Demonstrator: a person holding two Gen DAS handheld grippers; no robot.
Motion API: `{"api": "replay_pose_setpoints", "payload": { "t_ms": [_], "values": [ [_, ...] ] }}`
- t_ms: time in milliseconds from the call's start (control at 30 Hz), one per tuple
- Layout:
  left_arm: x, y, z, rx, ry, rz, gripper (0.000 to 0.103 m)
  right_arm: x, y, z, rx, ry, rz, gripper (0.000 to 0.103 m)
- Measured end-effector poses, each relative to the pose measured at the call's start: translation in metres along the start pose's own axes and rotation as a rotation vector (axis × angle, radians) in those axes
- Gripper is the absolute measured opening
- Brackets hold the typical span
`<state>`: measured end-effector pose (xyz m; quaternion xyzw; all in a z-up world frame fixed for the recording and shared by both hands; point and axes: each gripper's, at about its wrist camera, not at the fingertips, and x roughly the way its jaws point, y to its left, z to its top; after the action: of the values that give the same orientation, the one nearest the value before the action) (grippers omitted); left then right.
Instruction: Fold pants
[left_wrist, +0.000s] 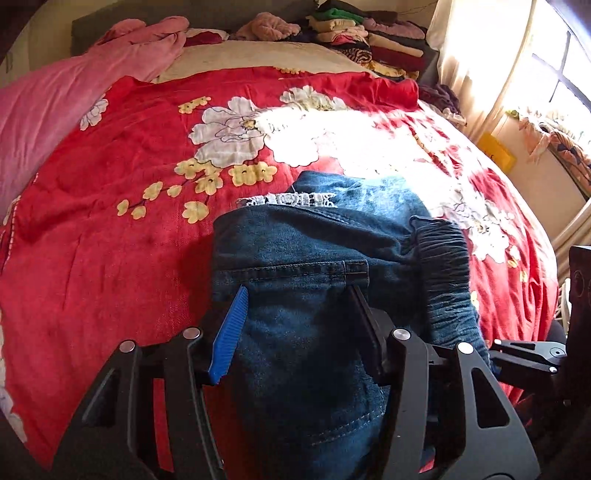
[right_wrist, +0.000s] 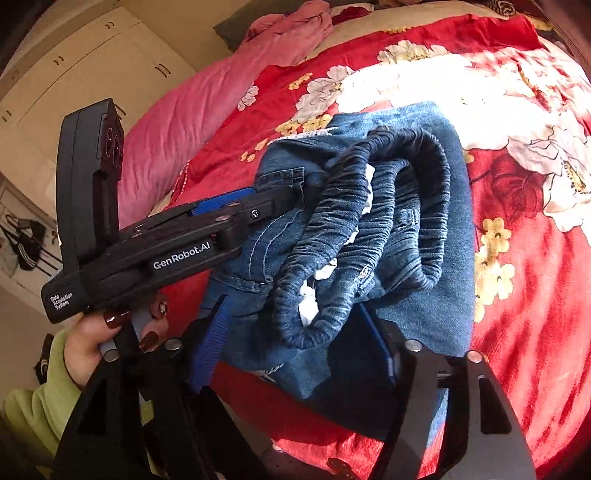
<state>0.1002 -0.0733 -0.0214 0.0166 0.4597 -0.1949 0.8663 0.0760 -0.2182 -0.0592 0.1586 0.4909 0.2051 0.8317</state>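
Left wrist view: blue jeans (left_wrist: 306, 266) bunched on red flowery blanket (left_wrist: 110, 258), left gripper (left_wrist: 295, 325) pinching denim between both fingers.

Right wrist view: right gripper (right_wrist: 295, 339) squeezing stretchy waistband (right_wrist: 369, 221), jeans on blanket; left gripper clamped on denim edge, held by hand (right_wrist: 96, 339) in green sleeve (right_wrist: 40, 406).

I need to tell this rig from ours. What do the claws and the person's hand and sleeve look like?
Each claw, left claw and right claw, is black with blue ribbed pads and silver pivot pins. The left body reads "GenRobot.AI" in white. The hand has dark red nail polish; the sleeve is light green.
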Motion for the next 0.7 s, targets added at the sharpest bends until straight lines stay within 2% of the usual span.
{"api": "replay_pose_setpoints", "payload": {
  "t_ms": [133,200,333,533,633,700],
  "values": [
    [0.001,0.004,0.0,-0.002,-0.006,-0.001,0.051,-0.028,0.004,-0.009,-0.072,-0.045,0.055,0.019],
    [0.0,0.004,0.0,-0.001,-0.008,-0.004,0.052,-0.036,0.0,-0.016,-0.085,-0.039,0.035,0.019],
    [0.002,0.004,-0.003,-0.01,-0.012,-0.006,0.053,-0.015,-0.022,-0.03,-0.002,0.036,-0.005,0.019],
    [-0.004,0.003,-0.006,-0.006,-0.022,0.009,0.054,-0.02,-0.01,-0.031,-0.046,0.019,-0.027,0.021],
    [-0.009,0.003,-0.008,-0.012,-0.022,0.009,0.055,-0.029,-0.006,-0.032,-0.058,0.006,-0.039,0.03],
    [-0.014,0.003,-0.009,-0.012,-0.026,0.013,0.057,-0.036,-0.003,-0.035,-0.076,-0.019,-0.055,0.042]
  ]
}}
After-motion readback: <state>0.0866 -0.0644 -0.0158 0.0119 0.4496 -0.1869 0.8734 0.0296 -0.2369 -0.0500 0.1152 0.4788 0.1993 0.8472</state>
